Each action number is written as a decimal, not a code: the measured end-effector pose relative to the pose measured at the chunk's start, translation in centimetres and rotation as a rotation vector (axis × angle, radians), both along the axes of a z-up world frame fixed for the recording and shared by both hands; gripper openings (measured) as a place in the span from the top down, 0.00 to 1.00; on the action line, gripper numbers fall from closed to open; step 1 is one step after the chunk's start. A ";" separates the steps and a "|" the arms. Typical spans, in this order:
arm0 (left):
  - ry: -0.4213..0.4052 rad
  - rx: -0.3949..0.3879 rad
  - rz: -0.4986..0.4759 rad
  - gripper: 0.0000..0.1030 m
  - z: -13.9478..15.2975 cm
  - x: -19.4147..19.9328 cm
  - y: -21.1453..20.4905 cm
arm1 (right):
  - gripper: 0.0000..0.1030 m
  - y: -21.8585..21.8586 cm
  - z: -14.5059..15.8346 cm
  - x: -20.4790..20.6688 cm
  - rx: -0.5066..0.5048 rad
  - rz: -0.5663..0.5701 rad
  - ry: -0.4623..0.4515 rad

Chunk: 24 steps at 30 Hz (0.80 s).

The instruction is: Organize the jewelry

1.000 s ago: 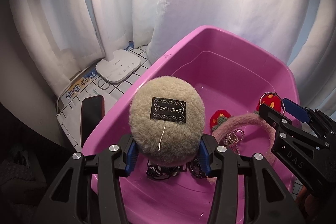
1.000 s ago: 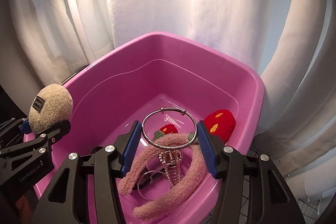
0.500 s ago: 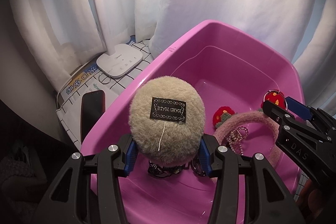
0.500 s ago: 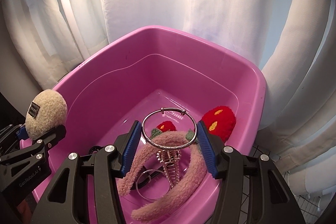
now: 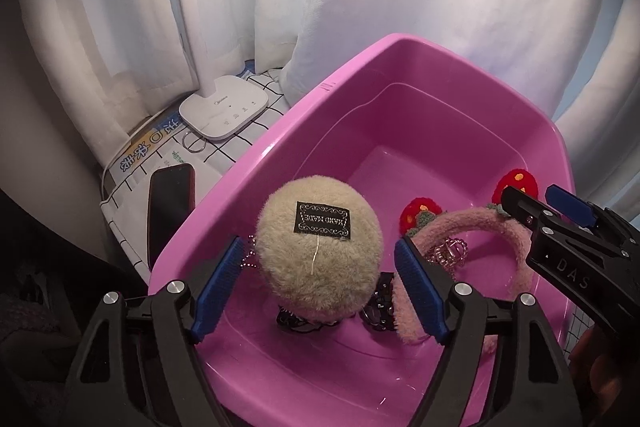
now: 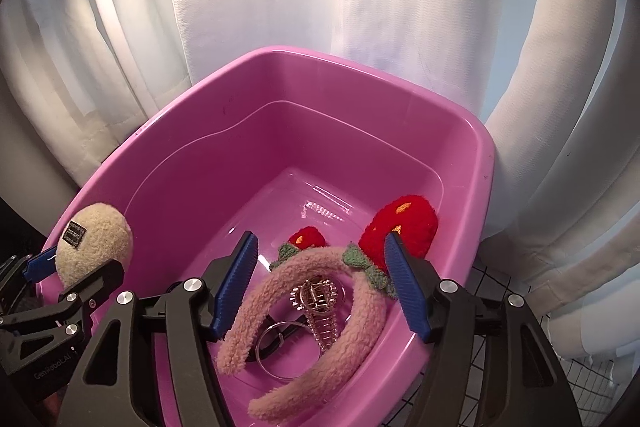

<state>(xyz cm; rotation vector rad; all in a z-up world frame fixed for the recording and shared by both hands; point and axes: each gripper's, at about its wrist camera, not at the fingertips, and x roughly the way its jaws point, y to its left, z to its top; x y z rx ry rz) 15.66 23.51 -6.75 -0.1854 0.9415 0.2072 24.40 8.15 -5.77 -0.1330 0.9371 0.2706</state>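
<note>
A beige fluffy pom-pom (image 5: 318, 247) with a black label sits between the pads of my left gripper (image 5: 318, 287). The jaws are opening and a gap shows on each side of the pom-pom. It hangs over the near-left part of the pink basin (image 5: 280, 131). My right gripper (image 6: 320, 287) is opening too, with nothing pressed between its pads. Below it in the basin (image 6: 484, 155) lie a pink fluffy headband (image 6: 360, 307) with red strawberries (image 6: 400, 227), a metal hair claw (image 6: 320, 303) and a silver ring (image 6: 276, 351).
Left of the basin, a white lamp base (image 5: 224, 111), a dark phone (image 5: 170, 203) and a small ring (image 5: 195, 143) lie on a grid-patterned cloth. White curtains close in behind and to the right. Dark beaded pieces (image 5: 380, 303) lie under the pom-pom.
Both grippers' jaws have spread. The left pads have come off the pom-pom. The silver ring that stood between the right pads is gone from there.
</note>
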 end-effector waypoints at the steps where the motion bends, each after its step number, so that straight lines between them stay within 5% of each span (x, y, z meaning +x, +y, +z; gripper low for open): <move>1: -0.007 0.005 0.000 0.19 0.2 -0.1 0.0 | 0.38 0.0 0.0 0.0 -0.002 0.000 0.000; 24: -0.002 0.010 0.031 0.09 0.8 -1.2 0.6 | 0.33 0.5 0.9 -1.4 -0.036 0.028 -0.044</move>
